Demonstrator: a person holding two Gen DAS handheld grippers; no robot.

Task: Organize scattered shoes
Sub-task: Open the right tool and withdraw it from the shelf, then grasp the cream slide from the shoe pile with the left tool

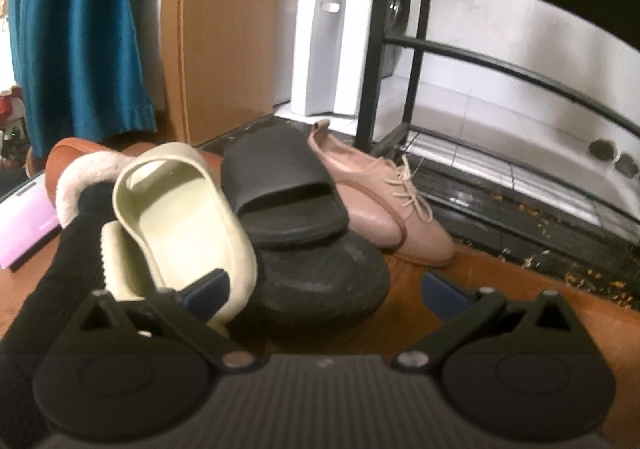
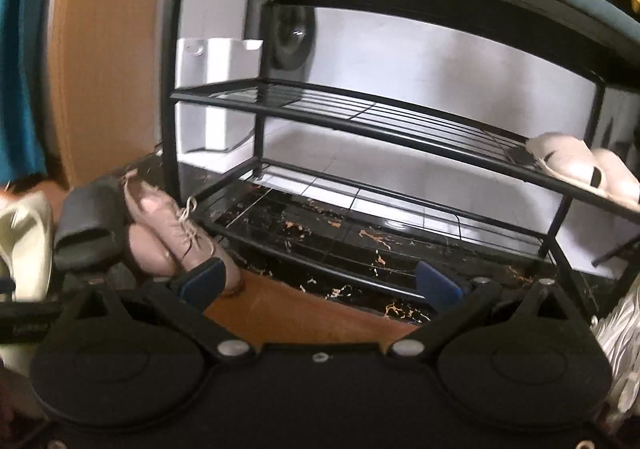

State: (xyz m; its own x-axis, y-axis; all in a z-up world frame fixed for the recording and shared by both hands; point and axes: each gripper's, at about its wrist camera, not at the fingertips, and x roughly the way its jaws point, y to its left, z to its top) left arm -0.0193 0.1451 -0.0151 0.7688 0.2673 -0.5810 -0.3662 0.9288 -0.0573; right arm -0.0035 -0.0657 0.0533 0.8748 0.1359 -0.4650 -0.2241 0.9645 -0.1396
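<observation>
A heap of shoes lies on the wooden floor. In the left wrist view a pale cream slide point(image 1: 180, 217) leans tilted against a black slide point(image 1: 280, 185) stacked on another black slide point(image 1: 324, 281); a pink lace-up shoe point(image 1: 384, 205) lies to their right. My left gripper point(image 1: 326, 289) is open, low over the heap, its left finger beside the cream slide's rim. My right gripper point(image 2: 320, 281) is open and holds nothing, facing the black shoe rack point(image 2: 360, 117). The pink lace-up shoe point(image 2: 176, 237) lies just past its left finger. A white pair point(image 2: 580, 165) rests on the rack's middle shelf at right.
A brown fur-lined slipper point(image 1: 76, 169) and a black sock-like boot point(image 1: 64, 269) lie at the left. A white paper bag point(image 1: 328, 53) stands behind the rack's left post point(image 1: 380, 49). A teal curtain point(image 1: 80, 37) hangs at far left. The rack's lower shelf point(image 2: 360, 241) holds nothing.
</observation>
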